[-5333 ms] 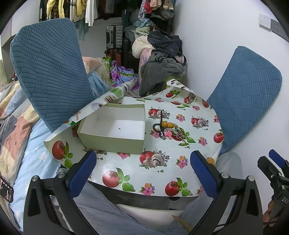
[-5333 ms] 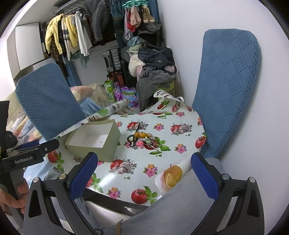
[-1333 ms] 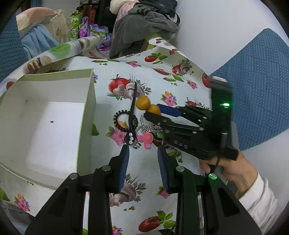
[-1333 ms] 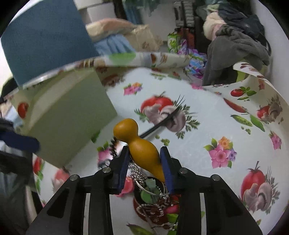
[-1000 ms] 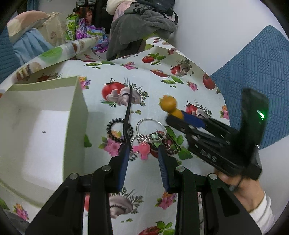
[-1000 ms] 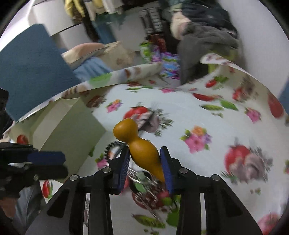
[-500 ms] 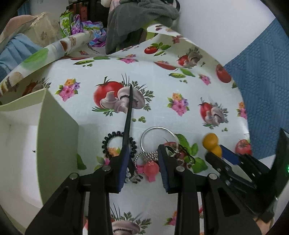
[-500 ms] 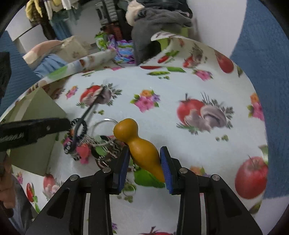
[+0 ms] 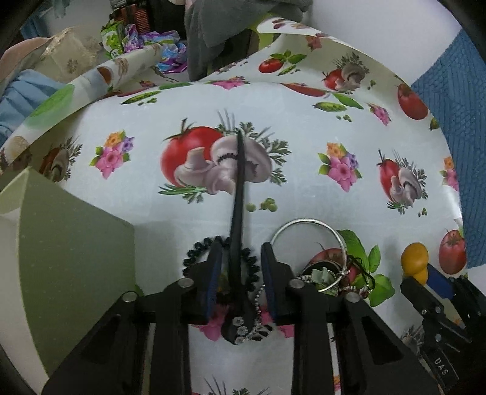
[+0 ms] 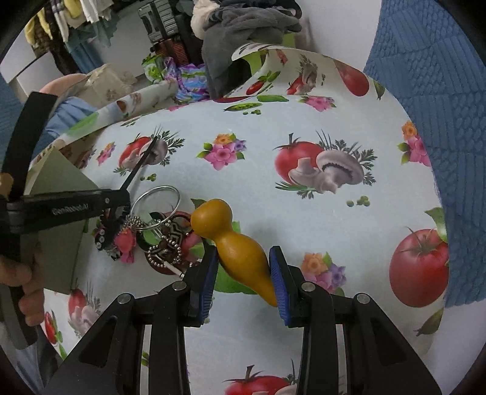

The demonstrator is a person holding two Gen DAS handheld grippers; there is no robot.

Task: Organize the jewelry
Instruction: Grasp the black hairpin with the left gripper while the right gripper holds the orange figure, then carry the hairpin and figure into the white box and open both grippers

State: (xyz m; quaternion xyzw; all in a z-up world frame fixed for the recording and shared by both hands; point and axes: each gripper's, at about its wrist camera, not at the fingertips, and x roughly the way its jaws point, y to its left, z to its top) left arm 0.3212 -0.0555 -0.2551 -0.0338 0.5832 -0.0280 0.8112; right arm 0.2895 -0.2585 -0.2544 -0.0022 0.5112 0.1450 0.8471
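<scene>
A long black hair clip [image 9: 237, 194] lies on the tablecloth, its rhinestone end over a black beaded band [image 9: 192, 258]. My left gripper [image 9: 241, 244] straddles the clip from above. Its jaws are closing and both pads still stand a little off the clip. A silver bangle [image 9: 308, 223], a pink charm [image 10: 125, 240] and bead chains lie tangled just right of it. My right gripper [image 10: 243, 247] is shut on an orange gourd-shaped pendant [image 10: 234, 240] and holds it just right of the pile. That pendant [image 9: 414, 261] also shows in the left wrist view.
An open pale green box [image 9: 66, 261] stands left of the pile, close to my left fingers. The round table [image 10: 273, 188] carries a tomato-and-mushroom print cloth. Blue chair backs [image 10: 431, 66] stand at the right edge, with heaped clothes [image 10: 243, 21] beyond the far rim.
My left gripper has come down over the black clip and its jaws have narrowed. My right gripper has carried the gourd pendant off the pile to the right.
</scene>
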